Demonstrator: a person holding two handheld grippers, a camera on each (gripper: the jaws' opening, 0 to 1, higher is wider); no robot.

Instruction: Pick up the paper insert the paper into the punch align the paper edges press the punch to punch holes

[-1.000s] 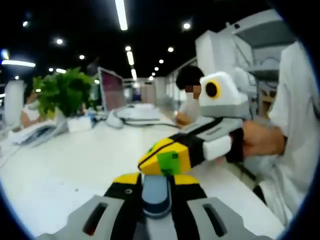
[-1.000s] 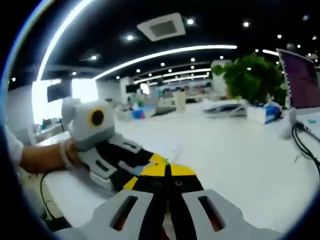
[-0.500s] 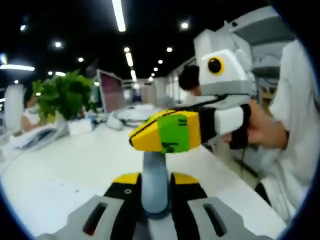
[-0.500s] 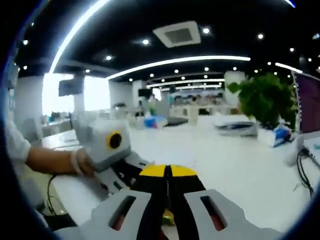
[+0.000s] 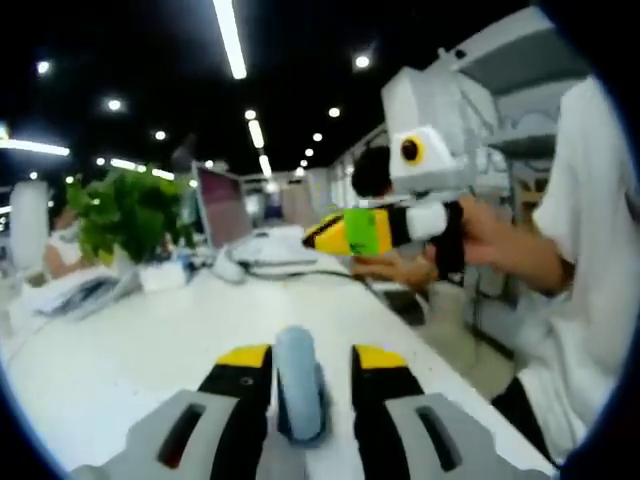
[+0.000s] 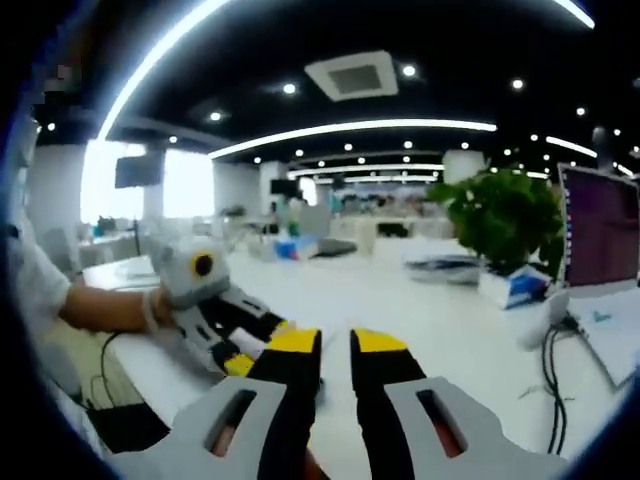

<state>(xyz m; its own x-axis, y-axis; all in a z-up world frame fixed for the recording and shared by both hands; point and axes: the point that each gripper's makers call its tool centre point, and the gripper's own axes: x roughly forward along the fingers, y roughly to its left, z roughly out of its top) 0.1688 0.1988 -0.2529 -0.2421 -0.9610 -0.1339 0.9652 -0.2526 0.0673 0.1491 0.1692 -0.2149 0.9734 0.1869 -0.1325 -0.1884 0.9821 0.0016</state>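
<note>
Jaws of the left gripper (image 5: pixel 312 357) are sitting apart in the left gripper view, yellow-tipped, black and grey behind. A smooth blue-grey rounded piece (image 5: pixel 298 385) is lying between them, close against one jaw with a sliver of gap at the other. Whether it belongs to the punch cannot be told, and no sheet of paper can be made out with any certainty.

Glossy white table (image 5: pixel 150 340) is stretching away beneath, broad and bare near the jaws, giving plenty of room ahead. Its far edge is carrying a leafy green plant (image 5: pixel 125 210), a flat monitor (image 5: pixel 225 205) and pale clutter too blurred to name.

Over in the right gripper view, the right gripper (image 6: pixel 336 340) is showing a narrow slot between its two yellow tips, with nothing in it. In the left gripper view it is hanging well above the table, a hand (image 5: pixel 490 240) wrapping its handle and a white sleeve (image 5: pixel 590 250) crowding that side. Dark cables (image 6: pixel 555 370) are trailing across the table near its edge, beside the monitor.
</note>
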